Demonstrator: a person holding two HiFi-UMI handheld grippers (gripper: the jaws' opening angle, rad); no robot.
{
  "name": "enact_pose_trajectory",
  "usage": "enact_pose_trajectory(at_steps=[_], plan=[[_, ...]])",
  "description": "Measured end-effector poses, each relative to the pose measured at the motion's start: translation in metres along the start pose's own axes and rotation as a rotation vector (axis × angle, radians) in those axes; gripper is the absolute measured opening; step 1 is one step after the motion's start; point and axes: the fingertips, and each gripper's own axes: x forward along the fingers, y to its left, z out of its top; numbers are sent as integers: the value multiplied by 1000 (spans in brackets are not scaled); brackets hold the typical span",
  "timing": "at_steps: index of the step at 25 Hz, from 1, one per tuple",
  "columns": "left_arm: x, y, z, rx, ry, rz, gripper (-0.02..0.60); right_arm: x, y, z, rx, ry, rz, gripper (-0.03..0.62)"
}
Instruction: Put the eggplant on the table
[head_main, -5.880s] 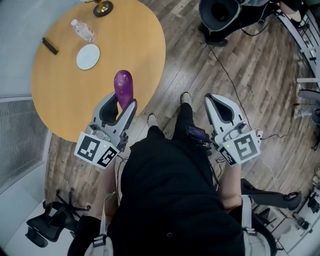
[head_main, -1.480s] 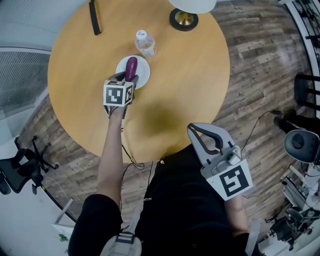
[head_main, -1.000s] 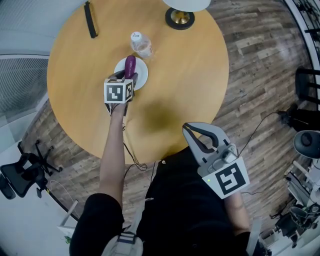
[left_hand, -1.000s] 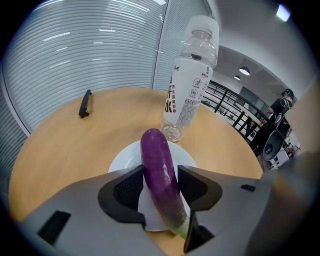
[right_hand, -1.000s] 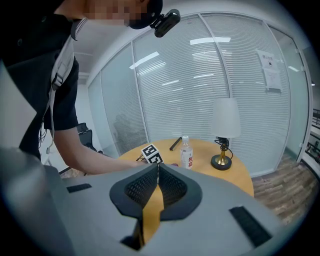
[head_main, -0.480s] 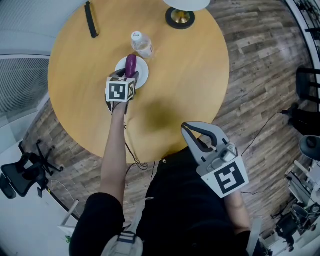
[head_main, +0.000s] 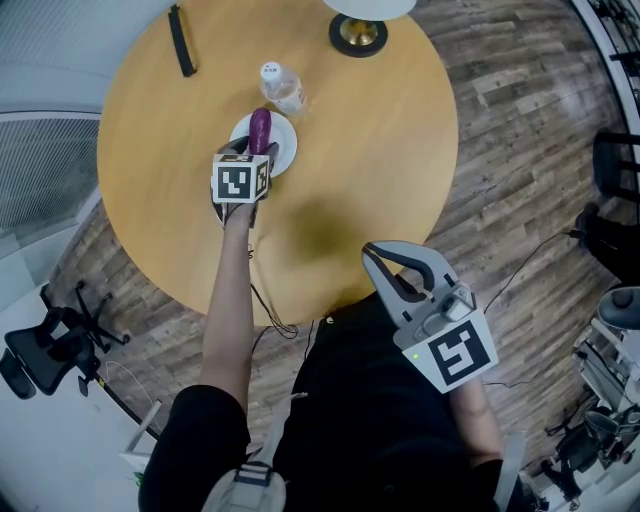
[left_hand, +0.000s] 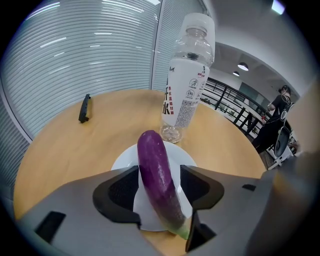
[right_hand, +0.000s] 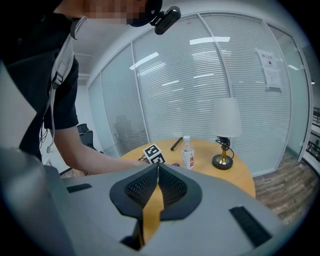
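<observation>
A purple eggplant (head_main: 260, 128) (left_hand: 157, 180) lies lengthwise on a small white plate (head_main: 286, 151) (left_hand: 123, 161) on the round wooden table (head_main: 370, 150). My left gripper (head_main: 257, 150) (left_hand: 159, 172) straddles it with one jaw on each side. Its jaws have just been opening; white plate shows between the right pad and the eggplant, so the pads no longer press on it. My right gripper (head_main: 372, 252) (right_hand: 157, 169) hangs off the table's near edge with its jaw tips together and nothing in them.
A clear water bottle (head_main: 283, 90) (left_hand: 187, 90) stands just beyond the plate. A lamp base (head_main: 357, 33) (right_hand: 222, 161) sits at the far edge and a black bar (head_main: 181, 40) (left_hand: 84, 108) at the far left. An office chair (head_main: 50, 345) stands on the floor left.
Since the oldest frame the left gripper has carried the eggplant from the table's near edge out to the plate. Over the last second both grippers have kept their places.
</observation>
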Motion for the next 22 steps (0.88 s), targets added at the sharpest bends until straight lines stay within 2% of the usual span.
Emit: enact_pose_trajectory(at_steps=[22], plan=[[-31,-4,9,11,-37,42,258,-24,8,10,-47,-57,-4,18]])
